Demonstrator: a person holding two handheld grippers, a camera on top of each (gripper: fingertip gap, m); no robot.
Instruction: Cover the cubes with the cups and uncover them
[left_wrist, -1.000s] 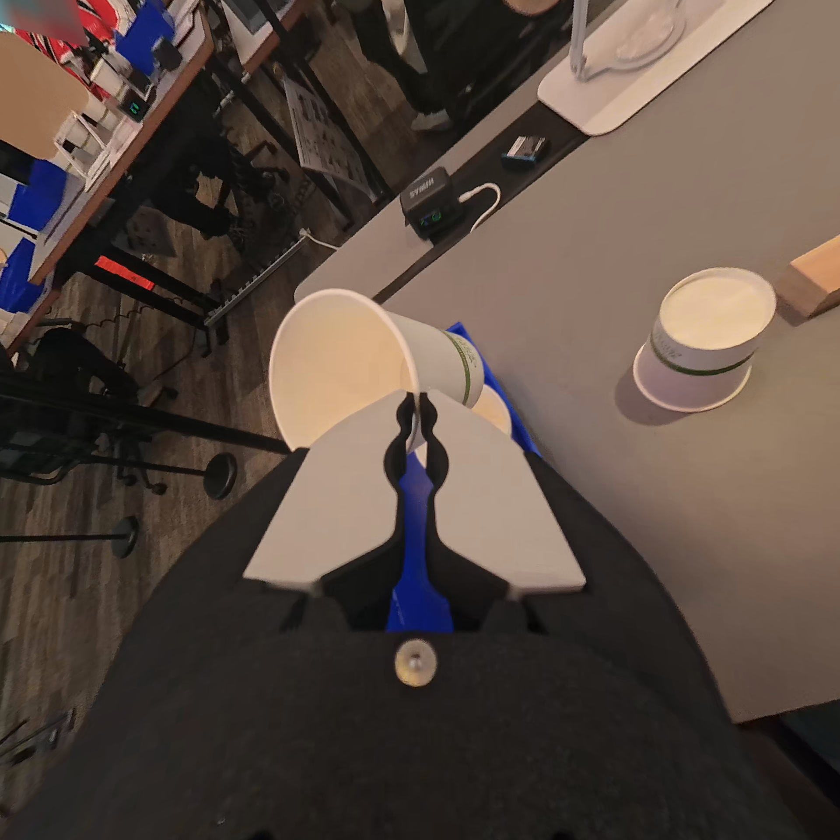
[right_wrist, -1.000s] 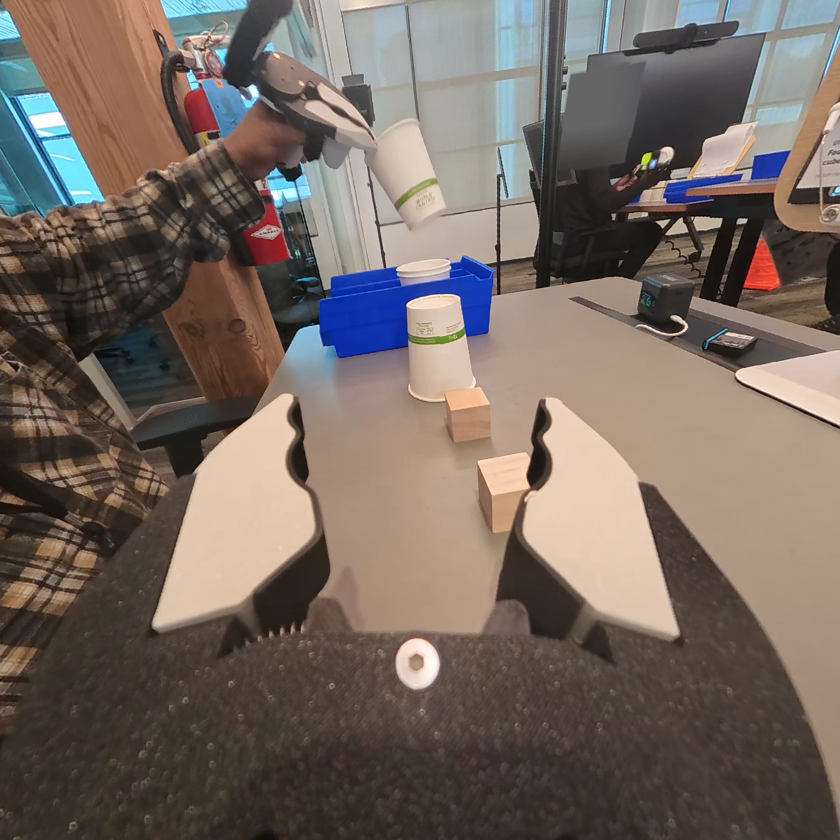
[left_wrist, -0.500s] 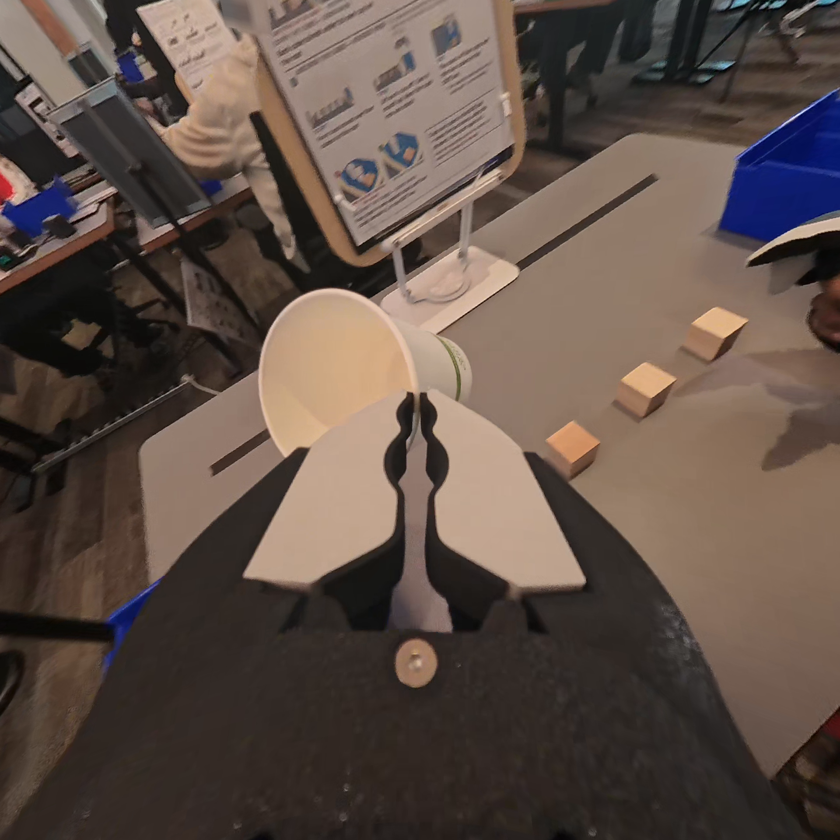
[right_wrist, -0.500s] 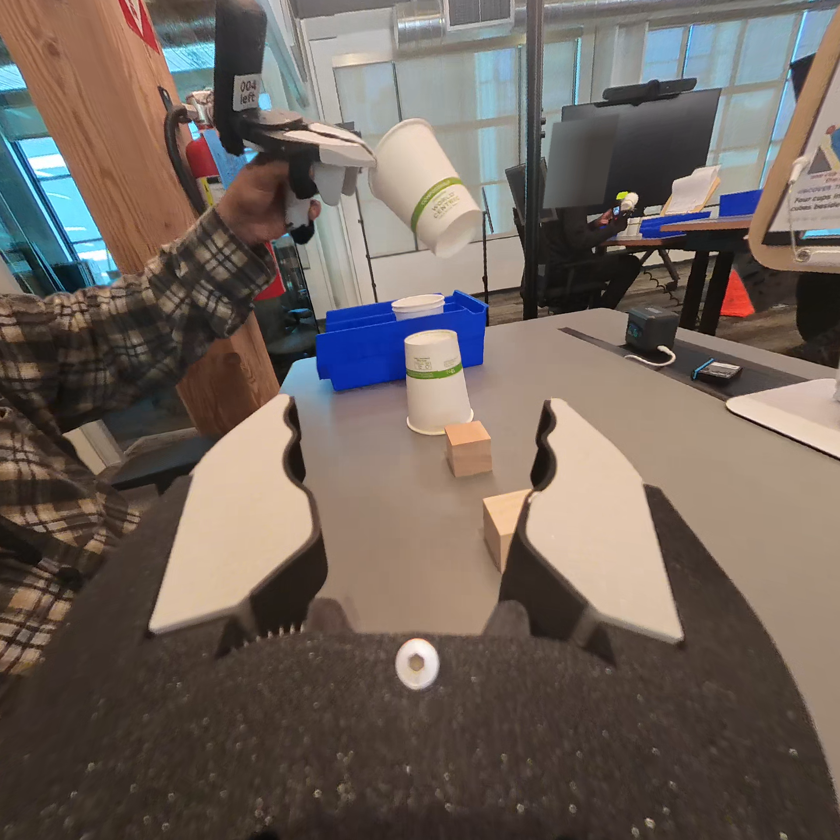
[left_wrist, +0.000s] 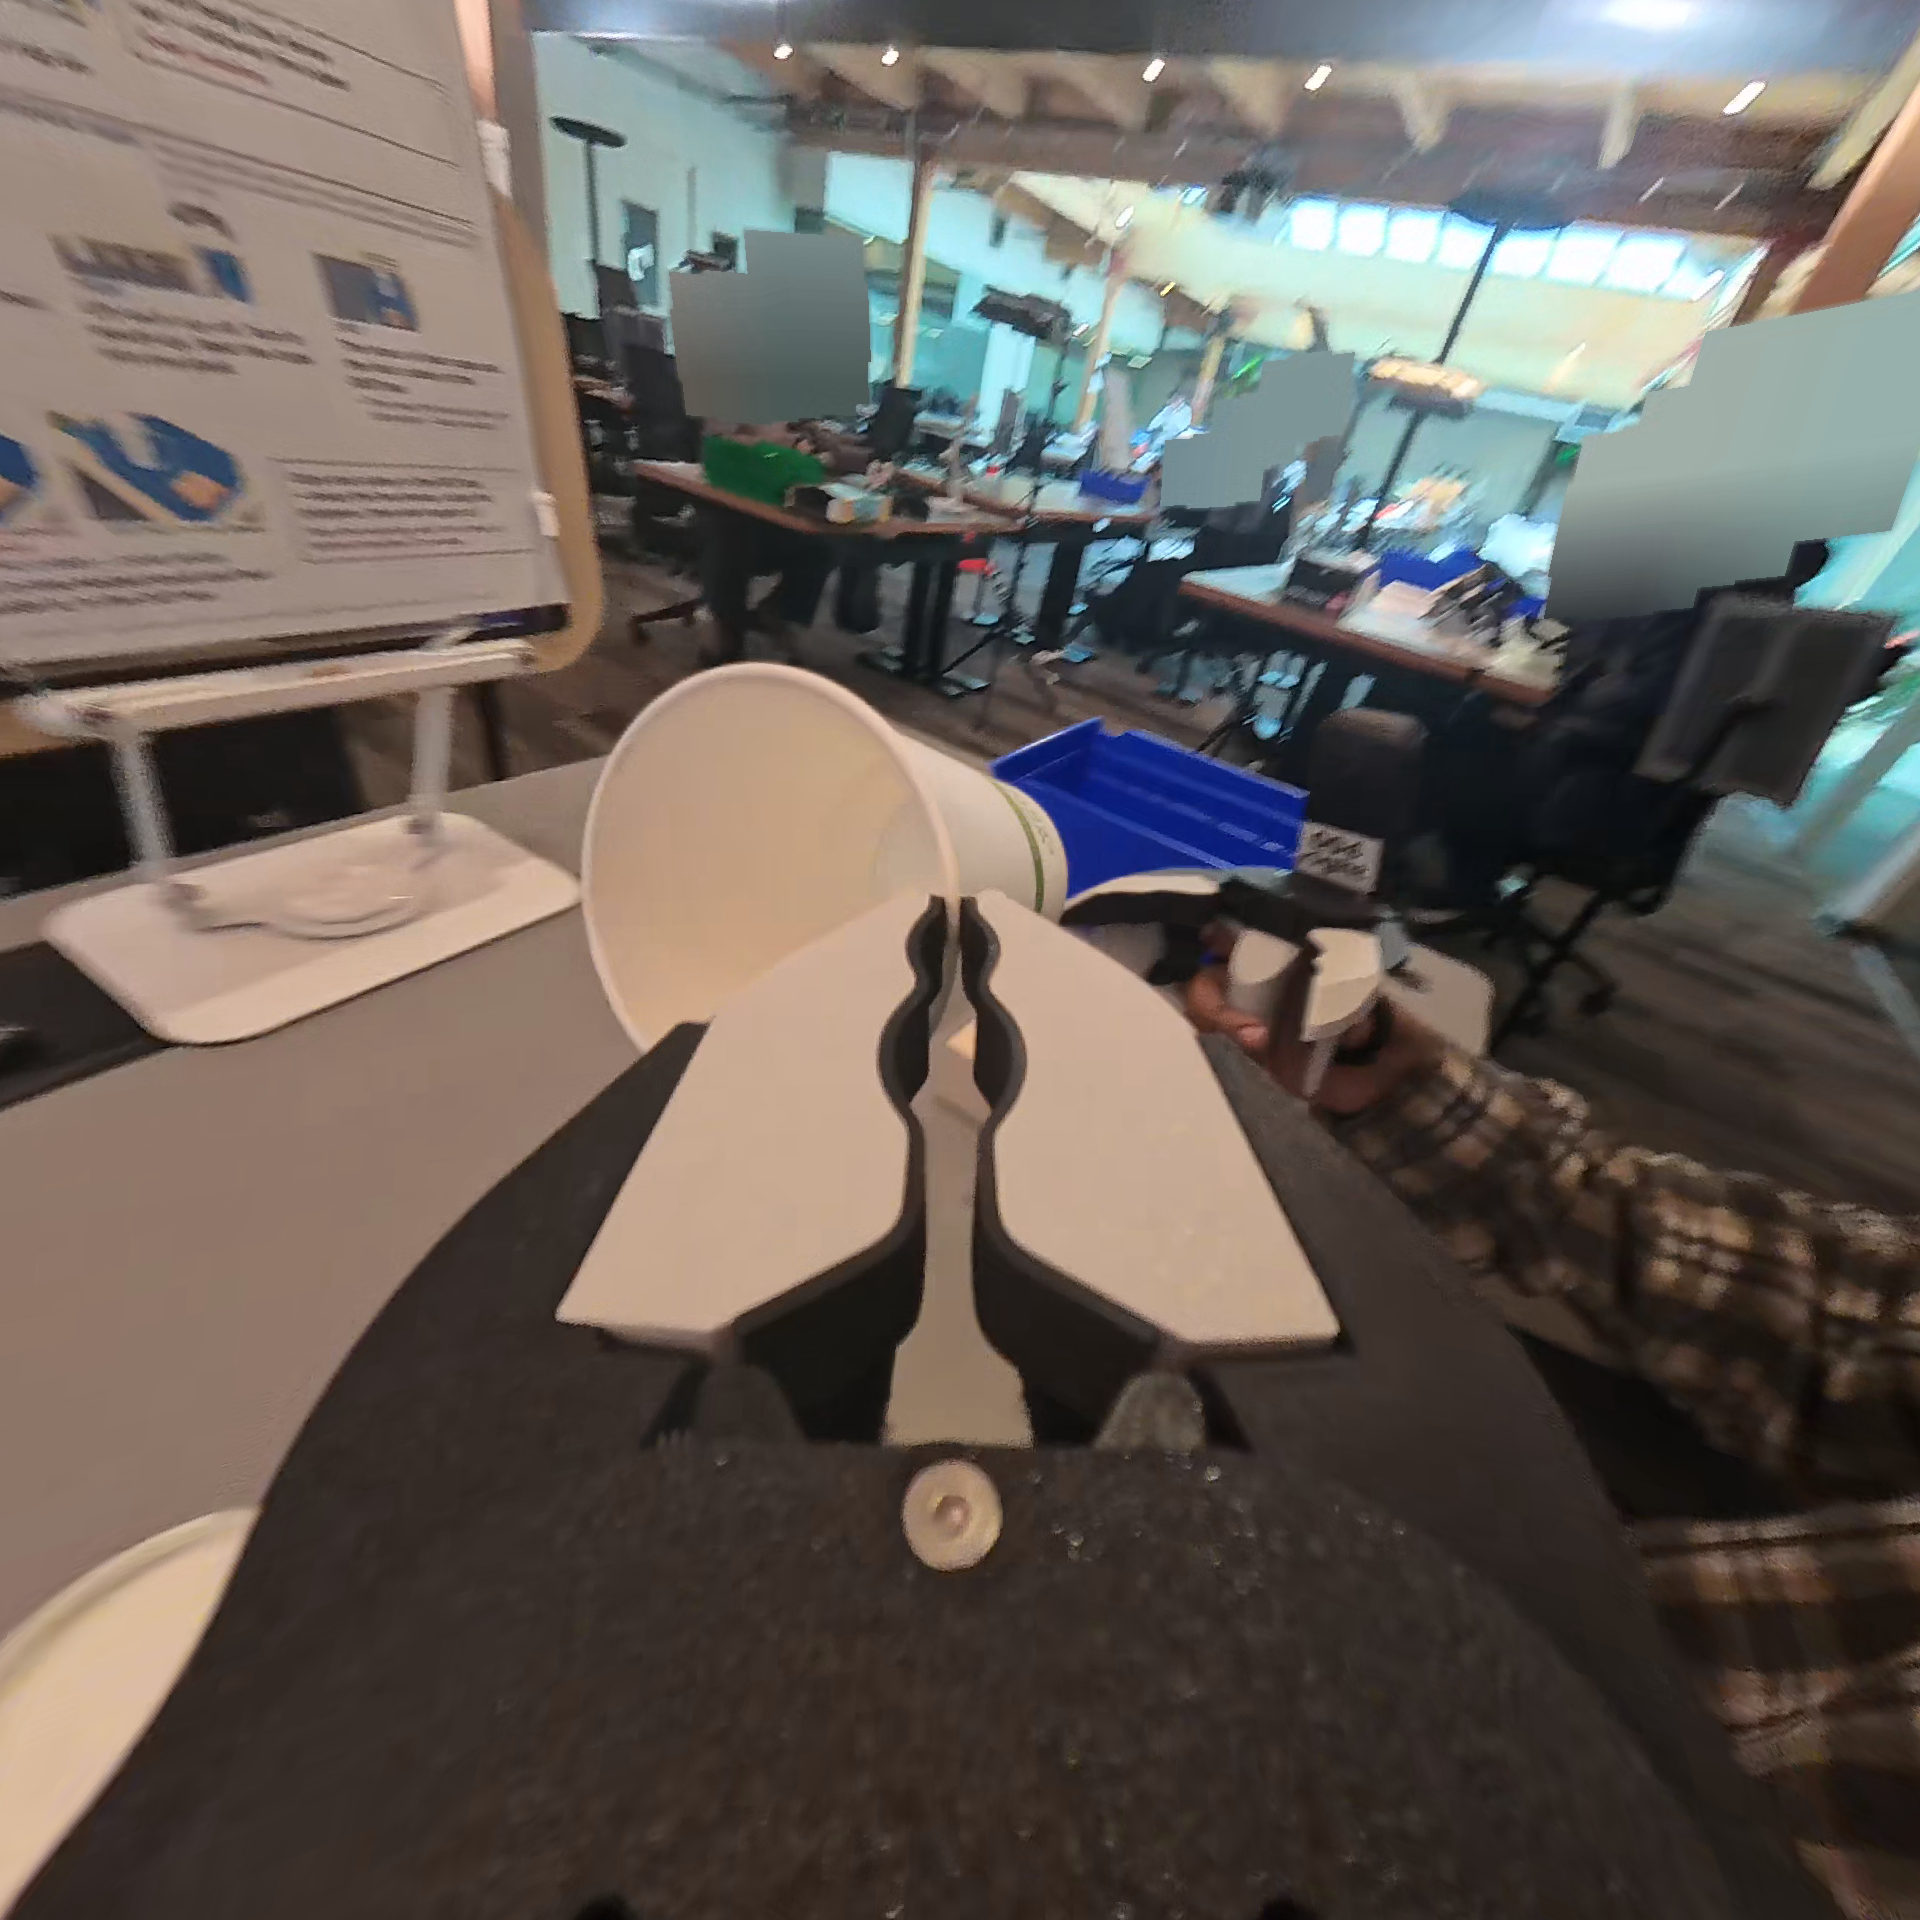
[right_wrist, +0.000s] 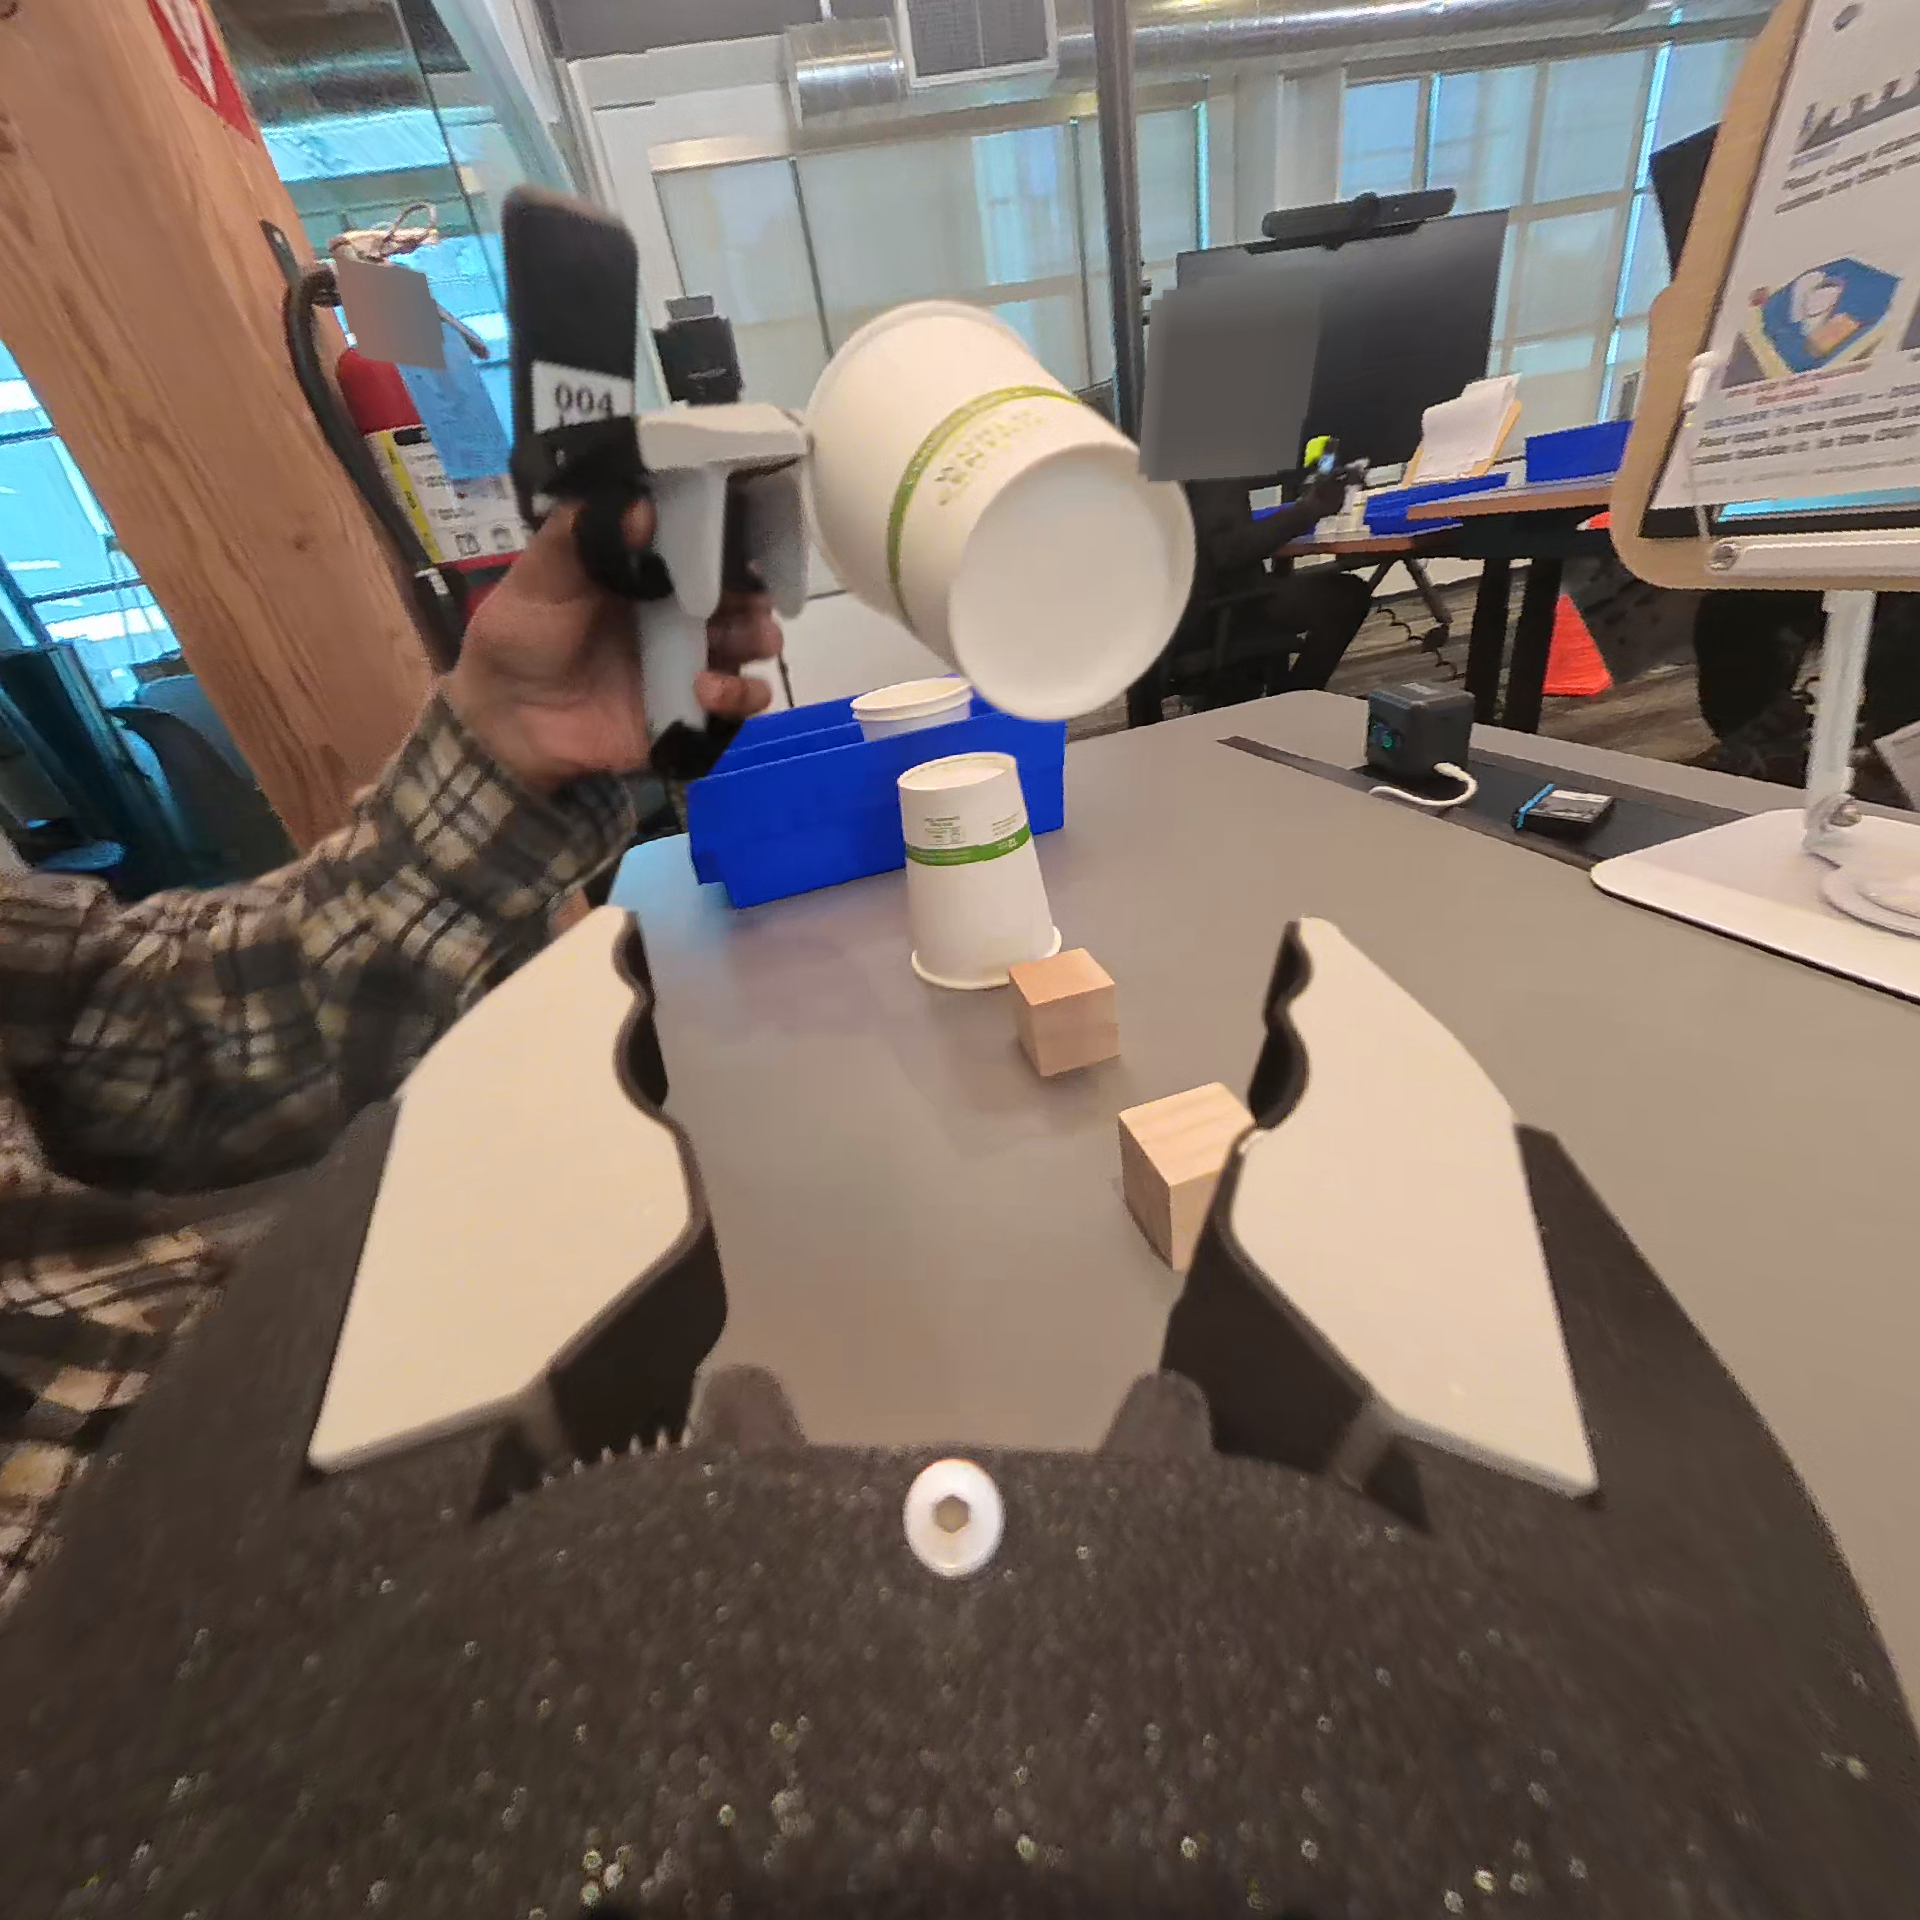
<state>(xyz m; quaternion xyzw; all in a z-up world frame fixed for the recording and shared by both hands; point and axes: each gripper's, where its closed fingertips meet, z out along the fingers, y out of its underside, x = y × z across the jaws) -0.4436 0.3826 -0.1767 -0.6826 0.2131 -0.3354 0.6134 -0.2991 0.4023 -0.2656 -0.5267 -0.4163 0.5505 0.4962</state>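
My left gripper (left_wrist: 951, 914) is shut on the rim of a white paper cup with a green band (left_wrist: 790, 842). It holds the cup tilted in the air, mouth towards the camera. In the right wrist view this cup (right_wrist: 997, 509) hangs above the table, its bottom facing the camera, with the left gripper (right_wrist: 800, 457) on its rim. Two wooden cubes (right_wrist: 1065, 1008) (right_wrist: 1179, 1158) lie bare on the grey table (right_wrist: 1455, 1039). An upside-down cup (right_wrist: 971, 873) stands just behind the farther cube. My right gripper (right_wrist: 961, 930) is open and empty, low over the table, with the nearer cube by its right finger.
A blue bin (right_wrist: 810, 821) with another cup (right_wrist: 909, 707) in it stands at the table's far end. A sign on a white stand (right_wrist: 1766, 894), a small black box with a cable (right_wrist: 1418, 732) and a flat black item (right_wrist: 1569, 808) lie to the right. A second blue bin (left_wrist: 1143, 805) is beyond the right gripper (left_wrist: 1288, 966).
My left gripper has swung the held cup up from above the blue bin and out over the table towards the cubes, tipping it over. The right gripper stays open and has barely moved.
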